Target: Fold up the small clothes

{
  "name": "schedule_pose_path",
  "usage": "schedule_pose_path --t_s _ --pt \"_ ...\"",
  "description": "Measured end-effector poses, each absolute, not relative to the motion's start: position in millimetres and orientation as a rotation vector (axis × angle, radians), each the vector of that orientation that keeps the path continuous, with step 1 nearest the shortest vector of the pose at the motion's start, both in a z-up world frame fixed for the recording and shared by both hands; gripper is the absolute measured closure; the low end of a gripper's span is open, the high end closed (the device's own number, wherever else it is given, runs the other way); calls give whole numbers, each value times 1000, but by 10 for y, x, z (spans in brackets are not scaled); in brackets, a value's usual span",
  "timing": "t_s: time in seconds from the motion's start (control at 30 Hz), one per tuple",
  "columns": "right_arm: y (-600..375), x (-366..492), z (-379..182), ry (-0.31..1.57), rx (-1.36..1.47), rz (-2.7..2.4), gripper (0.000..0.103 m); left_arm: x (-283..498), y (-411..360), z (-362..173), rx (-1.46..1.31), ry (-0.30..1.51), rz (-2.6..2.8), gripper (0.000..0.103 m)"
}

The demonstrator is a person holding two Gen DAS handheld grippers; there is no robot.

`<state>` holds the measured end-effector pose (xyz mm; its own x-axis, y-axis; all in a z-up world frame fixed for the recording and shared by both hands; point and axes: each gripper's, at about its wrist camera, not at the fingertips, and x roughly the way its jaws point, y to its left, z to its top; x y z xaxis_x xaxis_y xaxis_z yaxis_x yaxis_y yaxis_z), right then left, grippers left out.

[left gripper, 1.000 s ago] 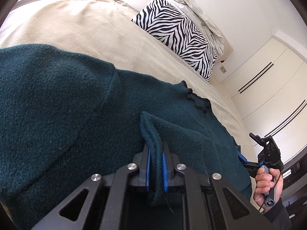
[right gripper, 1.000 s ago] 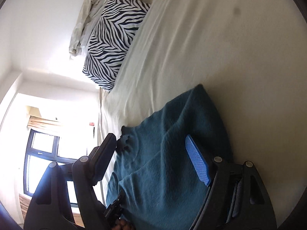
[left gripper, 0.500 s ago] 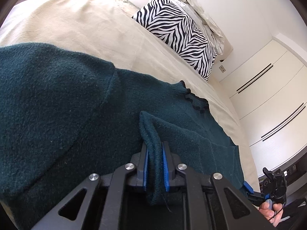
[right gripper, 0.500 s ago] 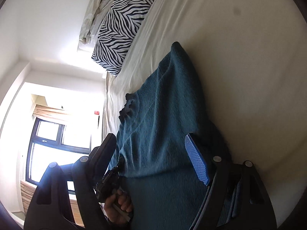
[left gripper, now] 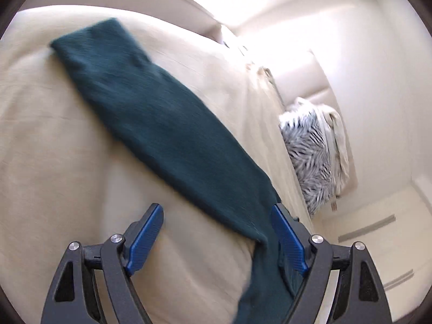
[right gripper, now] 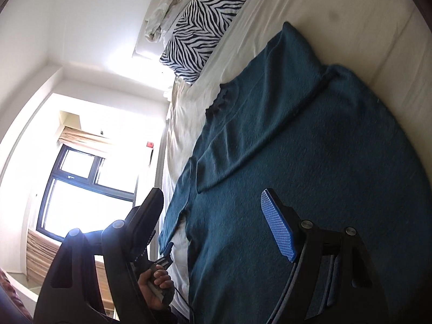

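A dark teal knit sweater (right gripper: 310, 140) lies spread on the cream bed (right gripper: 351, 8). One sleeve is folded across its body. In the left wrist view a long teal sleeve (left gripper: 162, 124) stretches over the bed sheet (left gripper: 40, 148). My left gripper (left gripper: 216, 240) is open, with sleeve fabric draped against its right finger (left gripper: 289, 243). My right gripper (right gripper: 213, 224) is open and empty, hovering over the sweater's lower part. The left gripper (right gripper: 162, 259) also shows in the right wrist view, beside the sweater's edge.
A zebra-print pillow (right gripper: 205, 24) and a crumpled white sheet (right gripper: 167, 2) lie at the head of the bed. A window (right gripper: 81, 191) stands beyond the bed's side. White wardrobe doors (left gripper: 378, 229) show in the left wrist view.
My left gripper has opened and let go of the sleeve cuff it pinched, and has swung away to the bed's side. The right gripper has pulled back, showing more of the sweater.
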<state>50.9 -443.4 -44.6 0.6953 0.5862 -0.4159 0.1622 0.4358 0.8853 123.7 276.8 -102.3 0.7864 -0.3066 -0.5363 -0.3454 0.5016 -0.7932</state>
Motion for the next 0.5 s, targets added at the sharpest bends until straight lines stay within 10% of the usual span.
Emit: schedule_pose_path --t_s 0.23,0.4,0.5 --pt "-3791 443 -604 871 1117 335 28 1196 3596 -1333 -1417 539 160 25" --pt "-3678 472 -473 863 1064 334 28 1577 3631 -1307 -1386 601 179 95" --pt "-3730 440 -436 848 1056 318 28 1769 3396 -968 -1219 603 158 96"
